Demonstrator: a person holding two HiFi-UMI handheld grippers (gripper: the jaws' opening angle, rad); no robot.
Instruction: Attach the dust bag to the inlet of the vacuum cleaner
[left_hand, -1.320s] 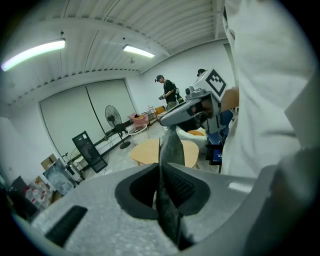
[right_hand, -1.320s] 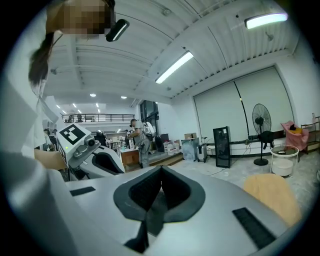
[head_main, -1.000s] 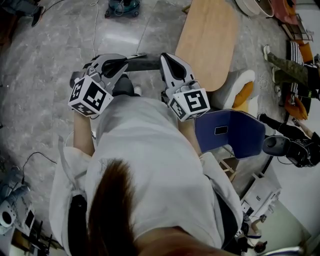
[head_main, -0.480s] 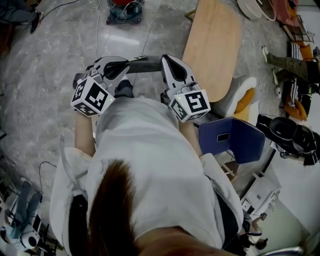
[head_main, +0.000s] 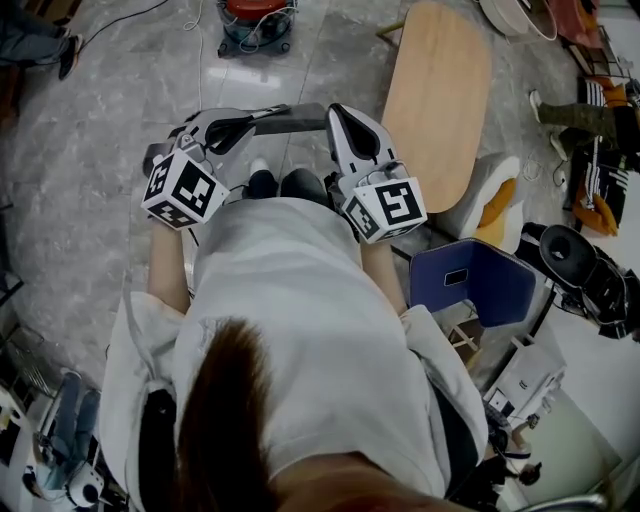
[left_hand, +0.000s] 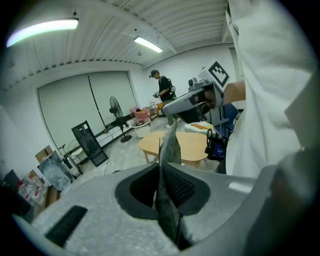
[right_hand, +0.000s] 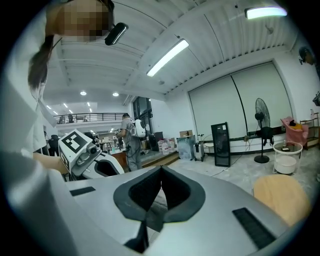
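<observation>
Two grippers and one dust bag, recorded view by view.

Head view:
- The left gripper (head_main: 246, 124) sits centre-left and the right gripper (head_main: 340, 114) just right of centre. Each is carried in front of a person in a white coat (head_main: 300, 330).
- The dust bag (head_main: 288, 120) is a flat grey piece stretched level between the two grippers. It is held off the floor (head_main: 90, 150).
- The vacuum cleaner (head_main: 258, 20), red on top, stands on the floor at the upper edge, well apart from the bag.
- An oval wooden tabletop (head_main: 440, 90) is at upper right and a blue chair (head_main: 470, 280) at right.

Left gripper view:
- The jaws are nearly together, clamped on the dust bag. The bag shows edge-on as a thin grey mesh sheet rising above the jaw tips at centre.
- The right gripper with its marker cube is at upper right, at the sheet's far end.
- The wooden tabletop lies behind it. A standing fan (left_hand: 116, 107) is at centre-left and a distant person (left_hand: 160, 86) is near the back wall.

Right gripper view:
- The jaws are pressed together at centre. A dark grey fold of the dust bag is pinched low between them, at lower centre.
- The left gripper is at left.
- A fan and a black panel (right_hand: 220, 144) are at right, and the wooden tabletop is at lower right.
</observation>
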